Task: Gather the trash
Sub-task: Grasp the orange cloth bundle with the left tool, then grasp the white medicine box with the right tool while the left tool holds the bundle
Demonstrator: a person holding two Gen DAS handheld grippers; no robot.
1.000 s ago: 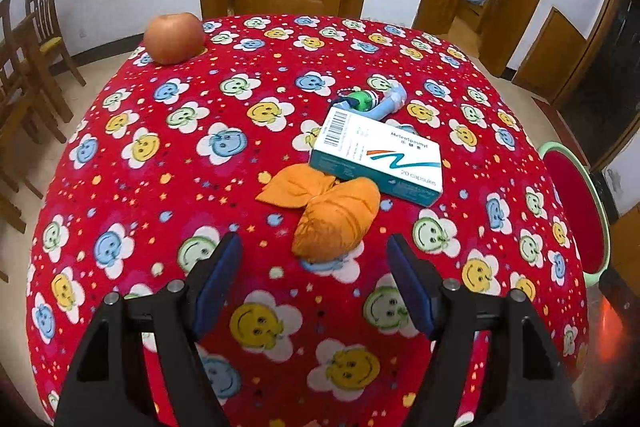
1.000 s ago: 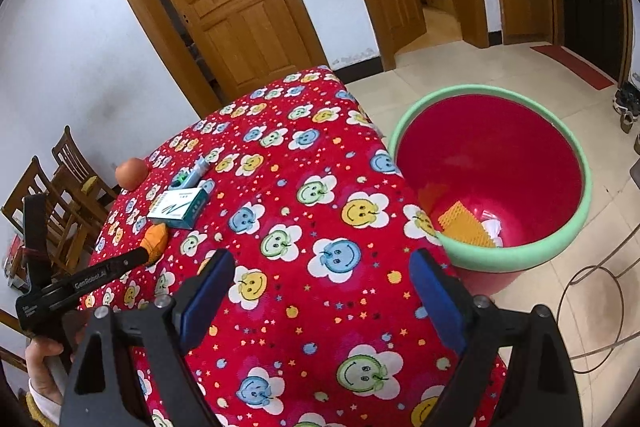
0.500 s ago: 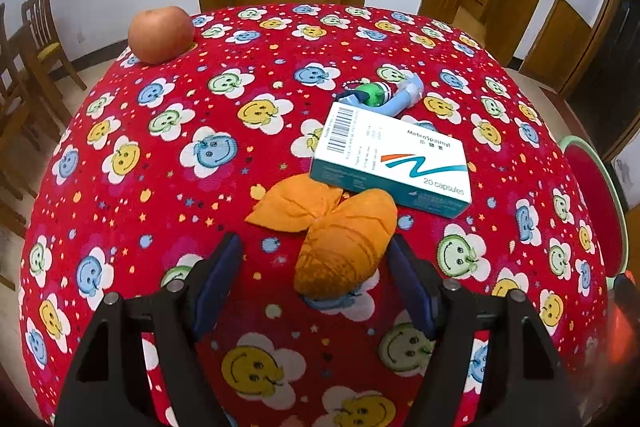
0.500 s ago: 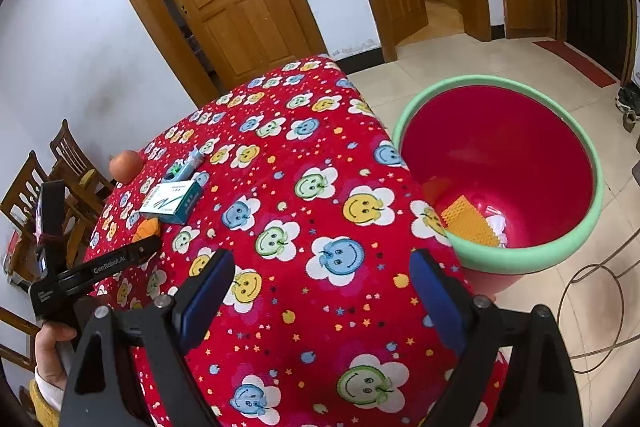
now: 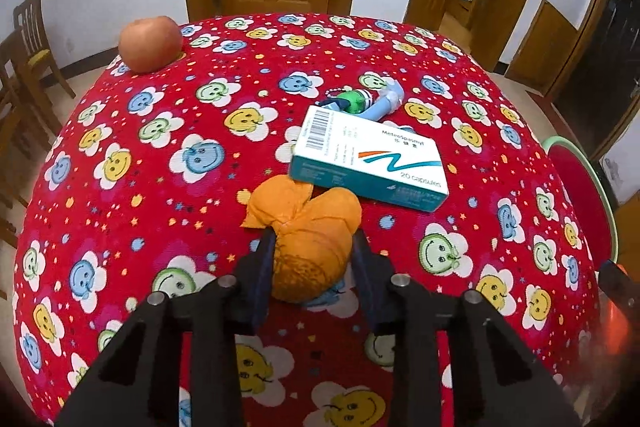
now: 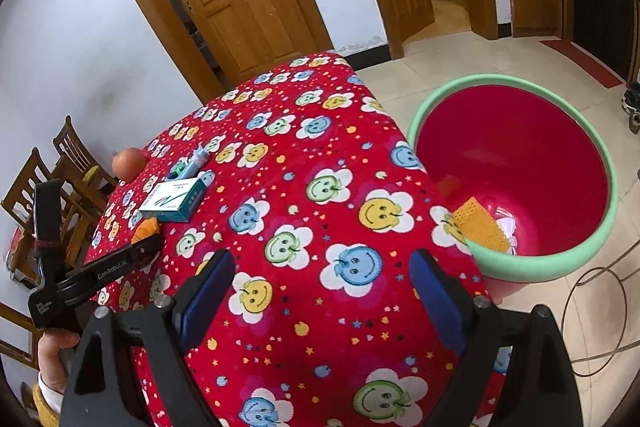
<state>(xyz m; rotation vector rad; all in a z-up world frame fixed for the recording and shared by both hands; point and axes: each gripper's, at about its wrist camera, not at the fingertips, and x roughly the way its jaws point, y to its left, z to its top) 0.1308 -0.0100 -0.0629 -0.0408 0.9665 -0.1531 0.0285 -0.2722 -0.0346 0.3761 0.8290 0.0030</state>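
Note:
A crumpled orange peel (image 5: 312, 227) lies on the red smiley tablecloth (image 5: 160, 187). My left gripper (image 5: 314, 255) has its jaws closing around the peel, and both pads touch its sides. From the right wrist view, the left gripper (image 6: 148, 247) shows at the table's left edge with the peel (image 6: 144, 229) at its tip. My right gripper (image 6: 320, 287) hovers open over the cloth with nothing between its fingers. A red bin with a green rim (image 6: 520, 267) stands on the floor to the right of the table, a yellow waffle-patterned scrap (image 6: 480, 227) inside it.
A white and teal capsule box (image 5: 372, 159) lies just behind the peel, touching it. Beyond it are a small blue and green tube (image 5: 368, 101) and, at the far left corner, an apple (image 5: 150, 43). Wooden chairs (image 6: 44, 179) stand left of the table. A cable (image 6: 592, 307) runs on the floor.
The left gripper's jaws have come in from wide apart onto the sides of the orange peel, which now sits between them. The right gripper has hardly moved.

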